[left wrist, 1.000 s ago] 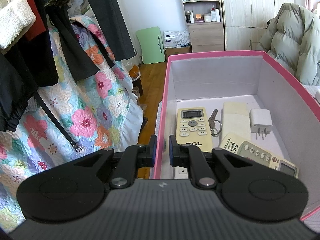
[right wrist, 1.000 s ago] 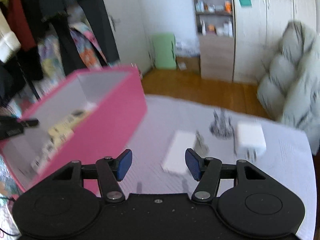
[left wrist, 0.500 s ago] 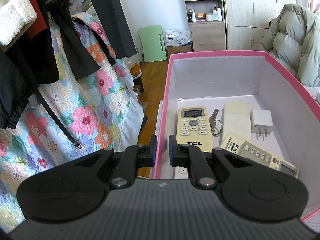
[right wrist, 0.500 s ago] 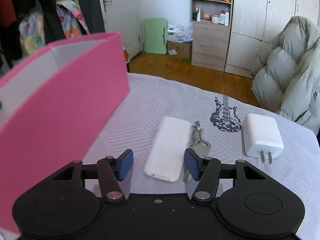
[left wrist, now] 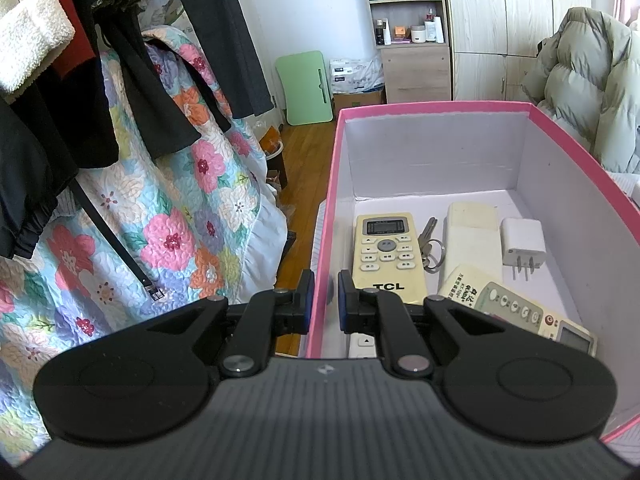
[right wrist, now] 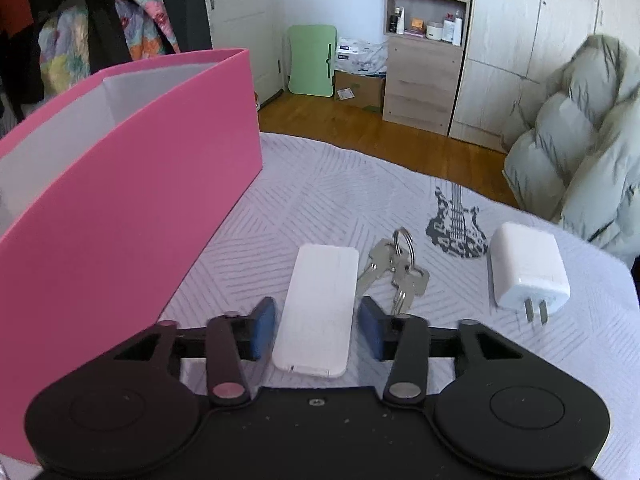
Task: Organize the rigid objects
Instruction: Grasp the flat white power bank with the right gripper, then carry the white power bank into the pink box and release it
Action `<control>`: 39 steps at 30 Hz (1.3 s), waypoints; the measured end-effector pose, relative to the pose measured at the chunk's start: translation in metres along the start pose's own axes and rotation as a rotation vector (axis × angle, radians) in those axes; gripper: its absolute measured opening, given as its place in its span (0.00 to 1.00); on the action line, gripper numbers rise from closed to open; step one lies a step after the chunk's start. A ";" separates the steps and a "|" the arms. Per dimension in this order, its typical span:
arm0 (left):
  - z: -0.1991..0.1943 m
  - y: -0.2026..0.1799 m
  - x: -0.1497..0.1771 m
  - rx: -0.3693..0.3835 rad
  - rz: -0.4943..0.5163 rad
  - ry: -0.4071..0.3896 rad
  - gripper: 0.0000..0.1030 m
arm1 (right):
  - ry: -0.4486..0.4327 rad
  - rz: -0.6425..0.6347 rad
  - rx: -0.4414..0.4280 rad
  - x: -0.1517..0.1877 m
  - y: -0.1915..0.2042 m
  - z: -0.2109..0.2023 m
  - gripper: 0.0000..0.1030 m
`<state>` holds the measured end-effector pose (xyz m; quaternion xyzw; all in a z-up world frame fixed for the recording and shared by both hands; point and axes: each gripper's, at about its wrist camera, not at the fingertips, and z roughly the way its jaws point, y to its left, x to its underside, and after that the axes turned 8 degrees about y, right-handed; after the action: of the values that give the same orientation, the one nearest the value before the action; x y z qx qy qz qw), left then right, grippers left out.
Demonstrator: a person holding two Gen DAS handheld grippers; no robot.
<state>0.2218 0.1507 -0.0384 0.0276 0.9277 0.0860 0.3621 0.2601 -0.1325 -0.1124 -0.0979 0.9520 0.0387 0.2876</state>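
Grip on the pink box (left wrist: 440, 106) by the left tongs (left wrist: 323, 296): narrowed right down, one pad outside the near wall and one inside, clamped on the cardboard, probably to stop the box sliding on the cloth-covered desk (right wrist: 320, 184) while things go in. Already lying flat on the box floor: a TCL remote (left wrist: 386, 256), a key bunch (left wrist: 430, 246), a cream slab (left wrist: 472, 236), a small plug (left wrist: 522, 242) and a second remote (left wrist: 516, 308) angled across the near corner. Outside, to the right of the box, three things left on the cloth in a row: a white flat case (right wrist: 320, 304), keys on a ring (right wrist: 400, 268) just beside it, and a white charger (right wrist: 524, 272) further right, prongs toward the camera. Right tongs (right wrist: 316, 332) lowered over the near end of the white flat case, about half wide and just now closing, a blue pad on each long edge with a thin gap showing on both sides, so not yet gripping. Lined up along the case's length, presumably so as to catch it across its narrow width. Right pad very close to the key tips: some risk of nudging or snagging them on closing.
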 end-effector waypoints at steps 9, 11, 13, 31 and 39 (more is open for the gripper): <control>0.001 -0.001 0.000 -0.004 0.014 -0.003 0.10 | -0.067 -0.011 -0.003 0.002 0.006 -0.018 0.42; 0.001 -0.003 0.000 -0.016 0.026 -0.008 0.10 | -0.107 -0.049 0.040 0.005 0.013 -0.036 0.42; 0.002 -0.002 -0.001 -0.013 0.024 -0.010 0.10 | -0.129 -0.054 0.038 0.004 0.016 -0.054 0.42; -0.003 0.002 0.004 0.016 0.000 -0.041 0.10 | -0.207 -0.408 -0.161 -0.039 0.117 -0.123 0.42; -0.002 0.001 0.004 0.020 0.014 -0.034 0.10 | -0.086 -0.477 -0.114 -0.055 0.135 -0.073 0.42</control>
<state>0.2176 0.1521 -0.0391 0.0390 0.9221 0.0786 0.3769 0.2375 -0.0015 -0.0185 -0.3340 0.8851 0.0275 0.3228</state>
